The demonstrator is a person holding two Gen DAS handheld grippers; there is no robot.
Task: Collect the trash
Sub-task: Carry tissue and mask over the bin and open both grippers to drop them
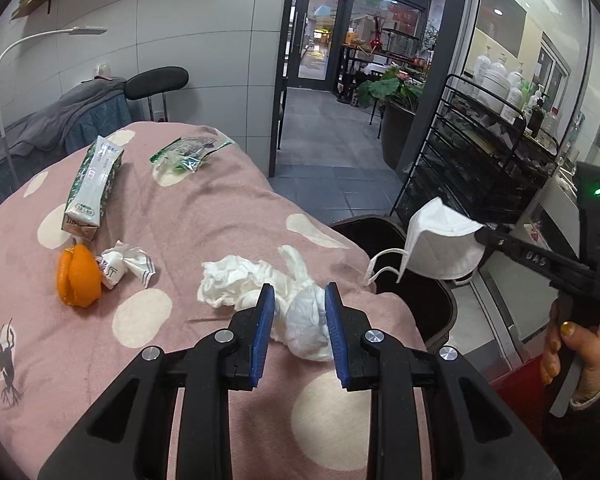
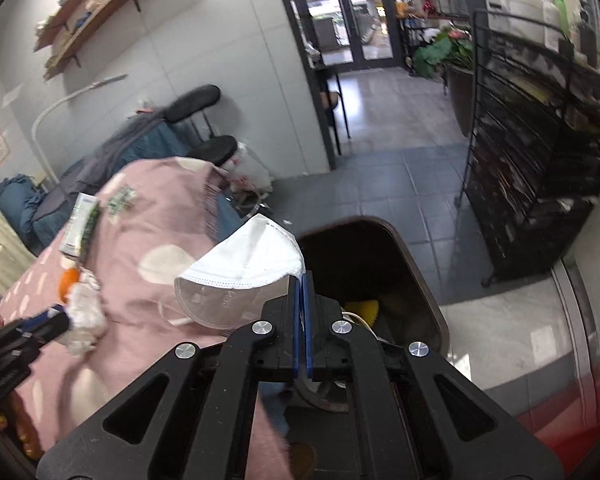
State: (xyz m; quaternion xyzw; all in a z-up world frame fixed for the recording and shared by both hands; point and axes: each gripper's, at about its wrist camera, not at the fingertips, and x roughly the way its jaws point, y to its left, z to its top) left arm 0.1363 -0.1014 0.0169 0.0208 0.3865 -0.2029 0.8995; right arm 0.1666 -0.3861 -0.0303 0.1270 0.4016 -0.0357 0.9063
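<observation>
My left gripper [image 1: 300, 300] is open, its blue pads on either side of a crumpled white tissue [image 1: 267, 280] lying on the pink dotted bedspread [image 1: 179, 220]. My right gripper [image 2: 302, 280] is shut on the edge of a white face mask [image 2: 243, 264] and holds it in the air beside the dark trash bin [image 2: 380, 264]. In the left wrist view the mask [image 1: 440, 240] hangs over the bin [image 1: 412, 292]. An orange peel [image 1: 77, 280], a crumpled wrapper [image 1: 127, 266], a green-white carton [image 1: 93, 188] and a clear plastic bag [image 1: 187, 156] also lie on the bedspread.
A black wire rack [image 1: 480, 152] with bottles stands right of the bin. A doorway [image 1: 320, 40] opens onto a tiled floor [image 2: 400, 160]. A black chair [image 1: 155, 84] and another bed [image 1: 39, 132] stand behind. Something yellow [image 2: 364, 308] lies inside the bin.
</observation>
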